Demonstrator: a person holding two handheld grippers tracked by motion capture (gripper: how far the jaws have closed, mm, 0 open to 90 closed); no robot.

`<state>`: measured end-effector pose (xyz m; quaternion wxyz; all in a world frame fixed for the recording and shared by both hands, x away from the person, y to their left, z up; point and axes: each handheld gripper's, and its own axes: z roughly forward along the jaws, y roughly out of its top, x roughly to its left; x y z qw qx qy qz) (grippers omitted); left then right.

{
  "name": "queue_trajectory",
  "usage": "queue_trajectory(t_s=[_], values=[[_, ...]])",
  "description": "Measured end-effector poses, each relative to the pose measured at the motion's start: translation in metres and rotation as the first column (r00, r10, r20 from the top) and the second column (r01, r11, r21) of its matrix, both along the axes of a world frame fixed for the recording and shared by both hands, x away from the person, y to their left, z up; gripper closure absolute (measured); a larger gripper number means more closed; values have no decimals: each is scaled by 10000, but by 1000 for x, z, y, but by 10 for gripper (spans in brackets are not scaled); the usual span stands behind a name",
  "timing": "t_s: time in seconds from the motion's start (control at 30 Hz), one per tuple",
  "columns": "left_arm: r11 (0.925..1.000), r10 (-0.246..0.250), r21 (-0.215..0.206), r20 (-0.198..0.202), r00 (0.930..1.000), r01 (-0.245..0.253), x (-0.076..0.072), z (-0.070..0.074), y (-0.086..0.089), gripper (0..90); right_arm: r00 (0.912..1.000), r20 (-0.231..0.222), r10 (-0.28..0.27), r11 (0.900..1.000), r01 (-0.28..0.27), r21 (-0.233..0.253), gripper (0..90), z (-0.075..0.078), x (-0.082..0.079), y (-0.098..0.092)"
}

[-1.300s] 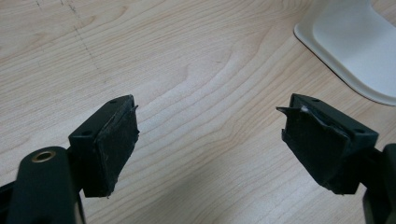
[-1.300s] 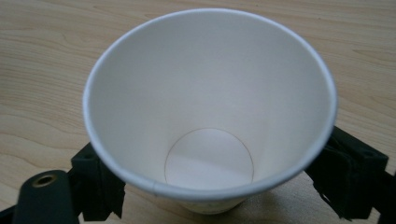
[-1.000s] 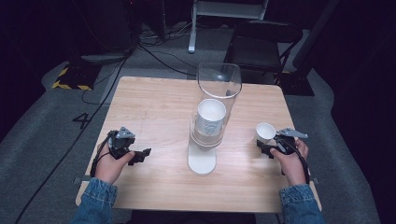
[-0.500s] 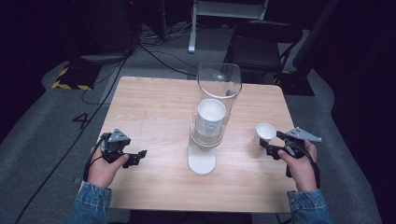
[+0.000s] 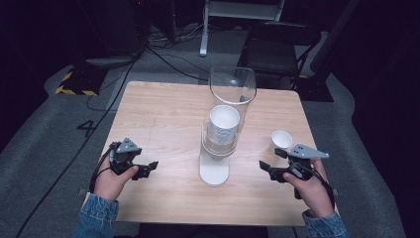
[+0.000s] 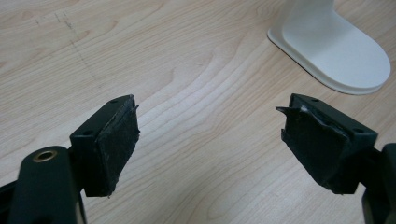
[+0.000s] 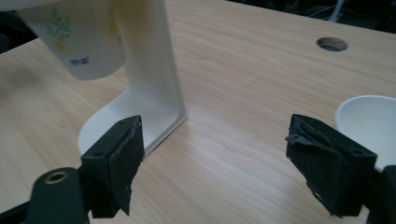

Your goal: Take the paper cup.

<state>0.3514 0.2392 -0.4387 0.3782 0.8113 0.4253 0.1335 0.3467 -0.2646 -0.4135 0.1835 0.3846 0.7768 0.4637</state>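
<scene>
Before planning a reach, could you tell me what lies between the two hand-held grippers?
In the high view, the cup dispenser's white base stands between the left hand-held gripper and right hand-held gripper.

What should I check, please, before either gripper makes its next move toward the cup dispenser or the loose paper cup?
1. Left gripper open, nothing between the jaws: ok.
2. Right gripper open, nothing held: ok.
3. Loose paper cup upright on the table, apart from the right gripper: ok.
4. Cup dispenser standing on its white base, cups stacked inside: ok.
5. Bottom cup hangs below the tube, reachable: ok.
6. Dispenser base fixed to the table: cannot tell.
</scene>
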Motion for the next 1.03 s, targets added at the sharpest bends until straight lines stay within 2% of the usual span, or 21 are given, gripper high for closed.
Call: queue_trajectory(t_s=[0.13,0.3,0.33,0.37,0.47,0.63,0.73,0.97,1.03], values=[[10000,15,0,-54,10000,-15,0,-2,-2,185,9988,-286,395,9992,-397,-67,200,-9,-4,14],[10000,36,1,-63,10000,-36,-1,-5,-4,183,9973,-227,696,9976,-696,37,202,-26,-8,30],[9999,-4,-100,-163,9999,3,-1,-7,-6,181,9971,-211,733,9973,-731,94,202,-31,-8,32],[9999,-4,-100,-163,9999,3,-1,-7,-6,180,9971,-211,733,9973,-731,94,202,-31,-8,32],[9999,-105,-98,-181,9998,103,1,-10,-7,179,9954,-204,934,9953,-929,267,200,-50,-10,40],[9999,-122,32,-397,9991,124,3,-17,-7,178,9927,-410,1131,9936,-1132,-12,203,-69,-6,49],[9998,-139,105,-499,9987,144,4,-20,-8,178,9954,-406,867,9956,-881,-330,203,-78,-4,50],[9992,108,388,-528,9985,-87,8,-32,-10,185,9974,-471,547,9908,-600,-1212,200,-87,8,52],[9988,212,448,-543,9983,-188,9,-36,-11,186,9978,-457,482,9895,-539,-1338,188,-89,12,53]])
